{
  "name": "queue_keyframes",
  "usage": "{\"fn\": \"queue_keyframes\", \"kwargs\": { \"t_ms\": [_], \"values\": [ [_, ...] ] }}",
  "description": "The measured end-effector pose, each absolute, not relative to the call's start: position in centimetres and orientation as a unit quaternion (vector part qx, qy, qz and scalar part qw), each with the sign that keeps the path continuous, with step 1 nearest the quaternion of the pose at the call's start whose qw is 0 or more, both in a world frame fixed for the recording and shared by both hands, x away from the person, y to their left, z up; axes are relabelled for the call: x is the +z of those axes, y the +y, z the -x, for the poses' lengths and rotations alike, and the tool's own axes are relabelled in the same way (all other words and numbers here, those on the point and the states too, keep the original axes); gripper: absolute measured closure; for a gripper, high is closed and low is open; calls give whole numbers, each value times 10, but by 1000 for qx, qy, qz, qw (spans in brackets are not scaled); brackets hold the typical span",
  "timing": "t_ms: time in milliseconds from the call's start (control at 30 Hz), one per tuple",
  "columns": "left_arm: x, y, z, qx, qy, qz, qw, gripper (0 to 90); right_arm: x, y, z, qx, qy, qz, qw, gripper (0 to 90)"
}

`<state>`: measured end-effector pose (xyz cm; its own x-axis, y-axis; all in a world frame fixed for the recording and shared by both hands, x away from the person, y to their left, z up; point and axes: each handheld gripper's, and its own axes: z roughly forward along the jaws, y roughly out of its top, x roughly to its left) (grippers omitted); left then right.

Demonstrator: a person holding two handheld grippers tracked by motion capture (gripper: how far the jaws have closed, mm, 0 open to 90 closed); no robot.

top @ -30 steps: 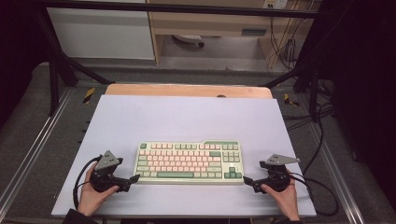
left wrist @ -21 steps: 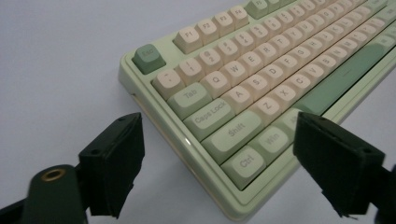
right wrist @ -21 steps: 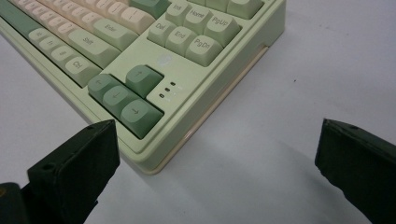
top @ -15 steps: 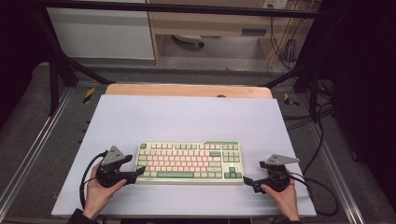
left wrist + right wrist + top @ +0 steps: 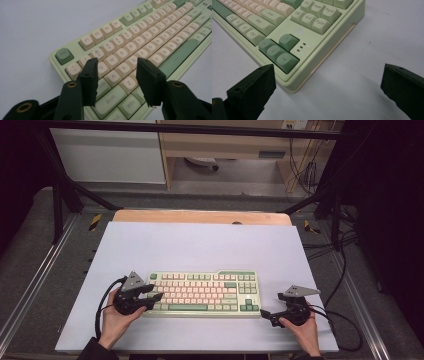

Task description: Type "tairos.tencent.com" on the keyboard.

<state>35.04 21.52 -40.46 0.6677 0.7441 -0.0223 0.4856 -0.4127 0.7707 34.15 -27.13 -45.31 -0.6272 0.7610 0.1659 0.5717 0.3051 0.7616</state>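
The table (image 5: pixel 200 245) carries a mint-green and cream mechanical keyboard (image 5: pixel 202 293) lying flat in the lower middle of the high view, long edge across the frame. The left gripper (image 5: pixel 152 296) hangs over the keyboard's left end, its jaws, which have just been closing, half parted above the A, S and Z keys and gripping nothing, while the right gripper (image 5: pixel 266 314) rests low on the table just beside the keyboard's lower right corner, jaws spread wide and empty. To press one key cleanly, I judge the left jaws should narrow further and descend straight onto a single cap, with the right gripper bracing the case.
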Motion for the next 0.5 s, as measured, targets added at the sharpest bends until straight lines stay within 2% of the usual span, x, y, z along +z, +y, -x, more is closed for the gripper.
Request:
{"fn": "queue_keyframes", "kwargs": {
  "t_ms": [300, 500],
  "values": [
    [-403, 196, -358, 159, 368, -826, 396, 706, -453, -271, -341, 415, 800, -419, 112, 4],
    [-403, 183, -362, 158, 364, -830, 393, 769, -453, -271, -341, 414, 800, -418, 112, 4]
  ]
}}
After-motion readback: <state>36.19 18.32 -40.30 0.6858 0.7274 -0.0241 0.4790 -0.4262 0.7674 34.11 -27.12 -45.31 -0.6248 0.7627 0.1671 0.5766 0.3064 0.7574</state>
